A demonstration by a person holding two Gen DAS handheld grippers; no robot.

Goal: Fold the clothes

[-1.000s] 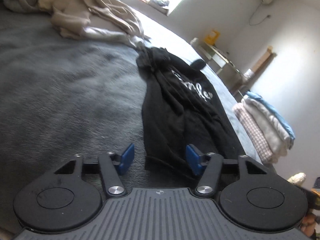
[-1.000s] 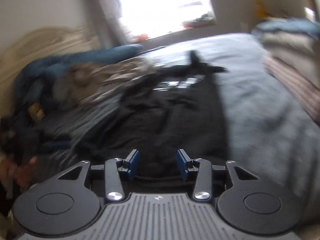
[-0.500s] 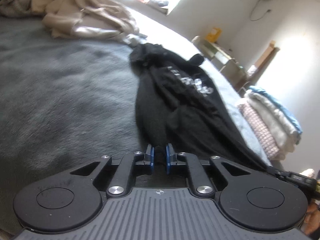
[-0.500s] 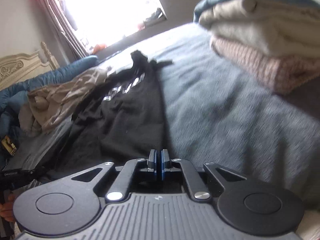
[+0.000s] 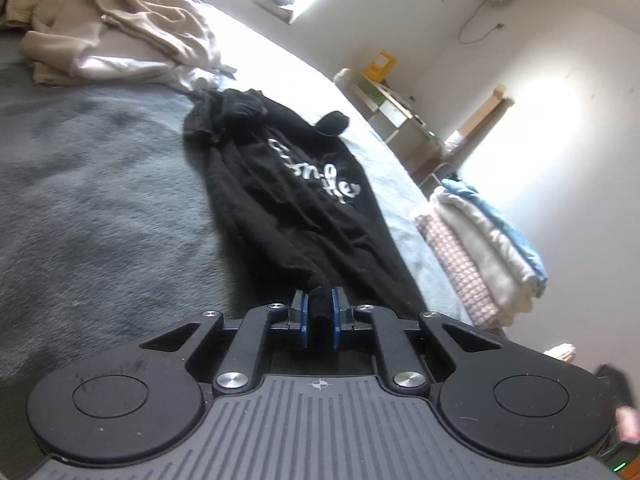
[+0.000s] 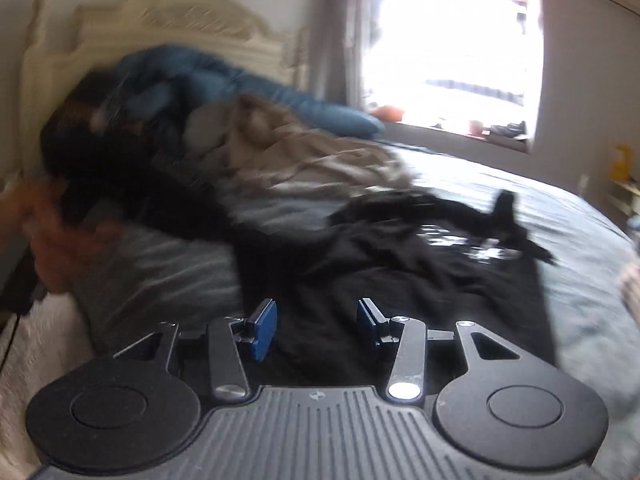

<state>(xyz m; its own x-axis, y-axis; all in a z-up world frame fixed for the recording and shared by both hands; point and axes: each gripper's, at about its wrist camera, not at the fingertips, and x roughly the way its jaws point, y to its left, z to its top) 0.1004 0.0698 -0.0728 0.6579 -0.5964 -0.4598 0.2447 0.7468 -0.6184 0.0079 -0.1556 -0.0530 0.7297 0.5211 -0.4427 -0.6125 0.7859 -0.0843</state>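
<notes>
A black garment with white lettering lies lengthwise on the grey bed cover. My left gripper is shut on its near edge, and a fold of black cloth is pinched between the blue pads. In the blurred right wrist view, the same black garment spreads out in front of my right gripper. The right jaws are opening; black cloth shows beyond and below the gap, and the pads do not press on it.
A heap of beige clothes lies at the far end of the bed. A stack of folded clothes sits at the bed's right edge. A blue duvet and a cream headboard lie behind. A hand shows at the left.
My left gripper closed on the black garment's near edge and has drawn it back a little. My right gripper shut, swung away from the folded stack, rolled, and reopened over the black garment.
</notes>
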